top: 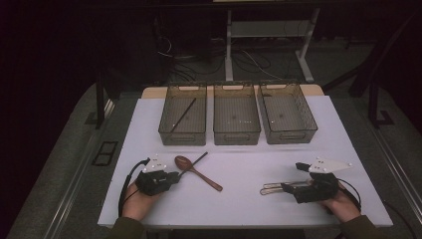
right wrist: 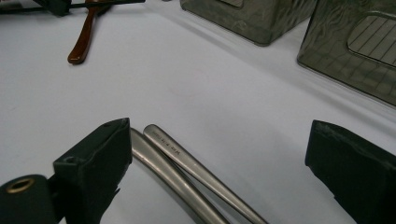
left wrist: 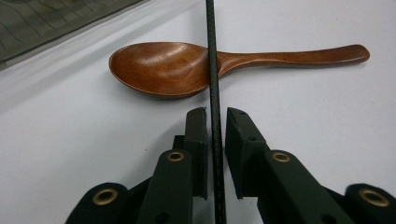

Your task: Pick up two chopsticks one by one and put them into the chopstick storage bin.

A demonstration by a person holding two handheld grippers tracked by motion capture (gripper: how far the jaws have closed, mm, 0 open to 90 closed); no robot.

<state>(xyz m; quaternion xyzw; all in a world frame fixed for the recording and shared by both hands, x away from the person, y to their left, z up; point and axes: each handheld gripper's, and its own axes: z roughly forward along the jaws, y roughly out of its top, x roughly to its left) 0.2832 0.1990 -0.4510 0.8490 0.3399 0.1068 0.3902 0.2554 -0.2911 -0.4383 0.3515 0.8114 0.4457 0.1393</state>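
Note:
A thin black chopstick (left wrist: 212,70) lies across a brown wooden spoon (left wrist: 163,67) on the white table. My left gripper (left wrist: 215,112) has its jaws narrowly around the chopstick. The left pad is against it and a thin gap shows on the right, so I read the jaws as open. In the high view this left gripper (top: 174,175) sits at the front left beside the spoon (top: 199,173). My right gripper (right wrist: 219,126) stands wide open around the handles of two metal utensils (right wrist: 177,158), which lie close to its left jaw. The high view has the right gripper (top: 291,177) at the front right.
Three translucent grey bins stand in a row at the back: left bin (top: 182,137), middle bin (top: 237,137), right bin (top: 293,135). A second black chopstick (top: 184,114) lies in the left bin. The table's front edge is just below both hands.

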